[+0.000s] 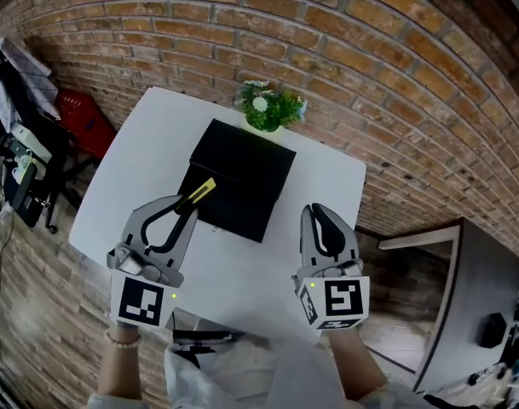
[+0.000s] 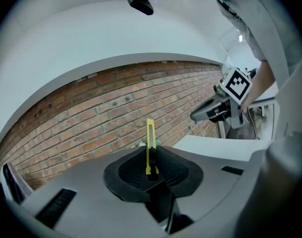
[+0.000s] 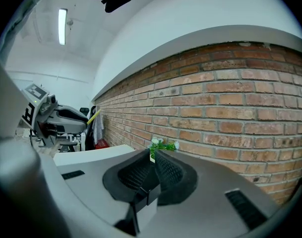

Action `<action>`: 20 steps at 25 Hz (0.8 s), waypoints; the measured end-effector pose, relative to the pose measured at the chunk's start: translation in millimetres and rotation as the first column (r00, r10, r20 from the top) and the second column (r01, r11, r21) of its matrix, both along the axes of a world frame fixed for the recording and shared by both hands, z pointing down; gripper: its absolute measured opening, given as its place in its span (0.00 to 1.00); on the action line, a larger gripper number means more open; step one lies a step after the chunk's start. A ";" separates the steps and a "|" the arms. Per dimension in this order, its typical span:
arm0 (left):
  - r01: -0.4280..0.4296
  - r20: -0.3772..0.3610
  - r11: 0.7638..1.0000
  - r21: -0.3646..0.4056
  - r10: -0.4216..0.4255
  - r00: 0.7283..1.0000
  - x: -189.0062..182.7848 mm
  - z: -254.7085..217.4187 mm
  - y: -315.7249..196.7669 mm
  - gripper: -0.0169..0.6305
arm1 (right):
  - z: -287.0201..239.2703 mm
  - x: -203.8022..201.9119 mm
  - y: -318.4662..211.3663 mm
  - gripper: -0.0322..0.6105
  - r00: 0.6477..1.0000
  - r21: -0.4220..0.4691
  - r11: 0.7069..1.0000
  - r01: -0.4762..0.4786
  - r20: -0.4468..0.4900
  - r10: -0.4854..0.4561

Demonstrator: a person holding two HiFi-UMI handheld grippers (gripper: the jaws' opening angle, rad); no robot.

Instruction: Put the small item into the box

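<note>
A slim yellow utility knife [image 1: 200, 192] sticks out from between the jaws of my left gripper [image 1: 187, 210], which is shut on its lower end. The knife hangs at the left front edge of the closed black box [image 1: 239, 177] on the white table [image 1: 148, 135]. In the left gripper view the knife [image 2: 150, 145] stands upright between the black pads [image 2: 176, 170]. My right gripper [image 1: 315, 214] is shut and holds nothing; it hovers over the table to the right of the box. In the right gripper view its pads [image 3: 170, 171] touch.
A small potted plant [image 1: 270, 105] stands at the table's far edge, just behind the box. A brick wall runs behind. A red seat [image 1: 82, 119] and hanging clothes [image 1: 20, 83] are at the left, a grey desk [image 1: 472, 296] at the right.
</note>
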State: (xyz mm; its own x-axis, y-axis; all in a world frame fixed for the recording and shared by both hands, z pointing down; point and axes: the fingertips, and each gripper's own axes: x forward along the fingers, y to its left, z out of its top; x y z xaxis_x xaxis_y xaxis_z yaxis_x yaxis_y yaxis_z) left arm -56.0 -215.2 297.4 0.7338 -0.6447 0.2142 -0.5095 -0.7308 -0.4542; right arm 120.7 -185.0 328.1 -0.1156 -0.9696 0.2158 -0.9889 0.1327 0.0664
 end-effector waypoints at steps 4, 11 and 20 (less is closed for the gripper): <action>-0.099 0.105 0.994 -0.051 0.104 0.989 15.6 30.9 -12.5 0.14 | 3.3 7.5 4.2 0.14 1.000 -0.010 1.000 -0.027 0.001 0.027; -0.259 0.329 0.952 -0.161 0.299 0.896 37.6 107.8 -28.3 0.14 | 12.1 20.3 12.2 0.14 0.996 -0.033 0.995 -0.089 0.008 0.089; -0.376 0.519 0.856 -0.355 0.515 0.683 54.4 202.4 -38.0 0.14 | 32.4 27.7 18.7 0.14 0.991 -0.082 0.988 -0.131 0.018 0.133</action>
